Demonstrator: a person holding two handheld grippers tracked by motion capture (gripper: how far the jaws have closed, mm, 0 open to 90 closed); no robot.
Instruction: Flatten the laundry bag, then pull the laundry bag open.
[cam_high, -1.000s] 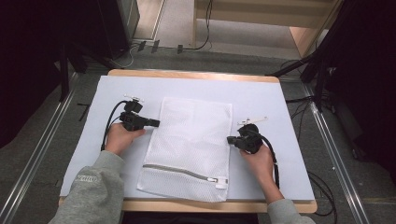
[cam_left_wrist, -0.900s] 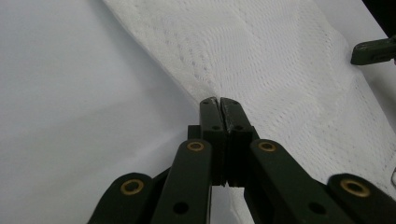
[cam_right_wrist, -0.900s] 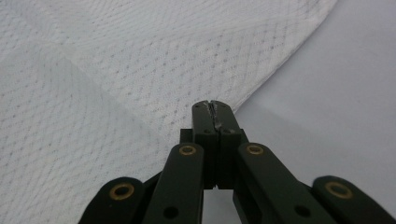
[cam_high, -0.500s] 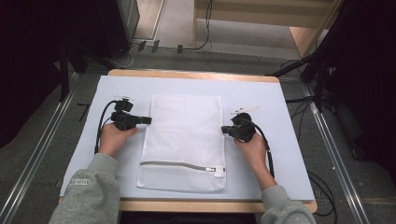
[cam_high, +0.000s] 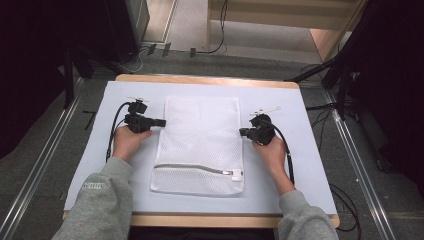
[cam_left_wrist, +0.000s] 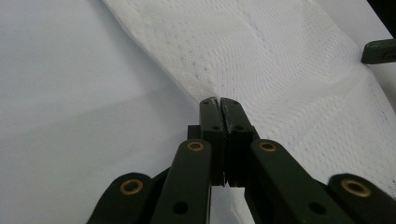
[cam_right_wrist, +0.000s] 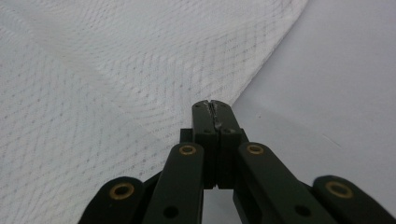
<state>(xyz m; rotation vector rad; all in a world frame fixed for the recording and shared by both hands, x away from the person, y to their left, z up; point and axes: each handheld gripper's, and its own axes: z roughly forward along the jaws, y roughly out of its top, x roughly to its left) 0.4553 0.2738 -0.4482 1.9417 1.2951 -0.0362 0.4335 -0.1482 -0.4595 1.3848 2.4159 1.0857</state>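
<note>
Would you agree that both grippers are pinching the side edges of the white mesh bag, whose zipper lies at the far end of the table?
Not quite: the high view shows the zipper at the near end of the mesh bag. The left gripper and right gripper do pinch its side edges.

White mesh laundry bag (cam_high: 200, 142), zipped, flat on table centre

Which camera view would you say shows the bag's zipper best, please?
The high view: the zipper runs across the near end of the mesh bag, its pull at the right. The two gripper views show the bag's mesh edges at the closed jaws, not the zipper.
</note>
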